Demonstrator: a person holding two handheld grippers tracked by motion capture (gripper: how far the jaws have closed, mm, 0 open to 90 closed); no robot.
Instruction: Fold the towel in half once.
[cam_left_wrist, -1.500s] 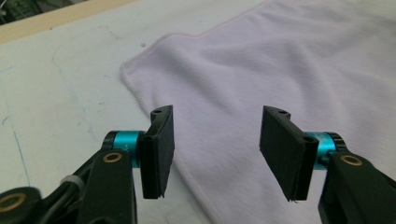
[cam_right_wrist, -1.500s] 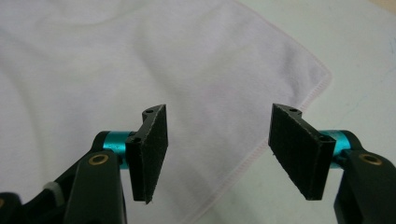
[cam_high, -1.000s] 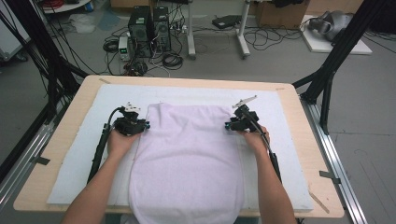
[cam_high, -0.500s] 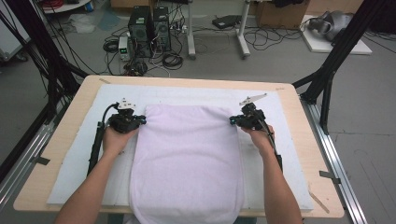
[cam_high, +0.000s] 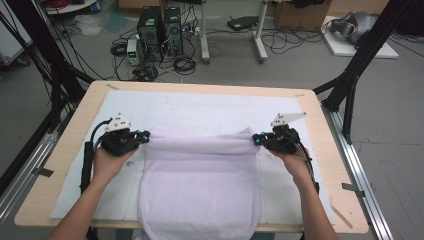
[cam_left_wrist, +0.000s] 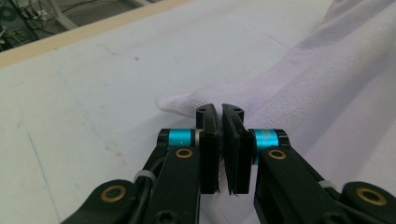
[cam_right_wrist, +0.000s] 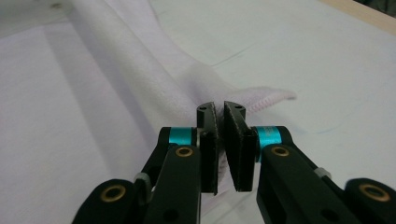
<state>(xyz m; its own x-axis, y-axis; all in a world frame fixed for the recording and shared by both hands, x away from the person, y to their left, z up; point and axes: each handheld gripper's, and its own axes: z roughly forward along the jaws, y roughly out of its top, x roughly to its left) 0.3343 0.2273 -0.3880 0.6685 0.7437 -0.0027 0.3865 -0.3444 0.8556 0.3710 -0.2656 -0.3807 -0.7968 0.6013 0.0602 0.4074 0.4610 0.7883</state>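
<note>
towel (cam_high: 200, 185) folding looks to be in its first stage: the far edge is picked up and lifted toward the person, but no fold is laid down yet.

the left gripper (cam_high: 142, 137) is clenched on the far left corner of the towel; in the left gripper view (cam_left_wrist: 220, 140) the cloth is pinched between the nearly closed jaws, its corner tip poking out just beyond them and the rest of the towel running off to the gripper's right. the right gripper (cam_high: 256, 140) is likewise clamped on the far right corner; in the right gripper view (cam_right_wrist: 221, 140) the stitched hem sticks out just past the jaws, and the towel stretches away to that gripper's left.

between the two grippers the held edge hangs as a soft, rounded roll, raised off the white mat (cam_high: 210, 107) that covers the table (cam_high: 65, 150). the near part of the towel lies flat below the grippers, its near end drooping over the table edge by the person.

done, as i judge it: both corners gripped and the edge raised. left: carrying that edge over to the near end, laying it down squarely, letting go, and any further folds. a risk is that the near end slides off the table as the far edge is carried over.
</note>
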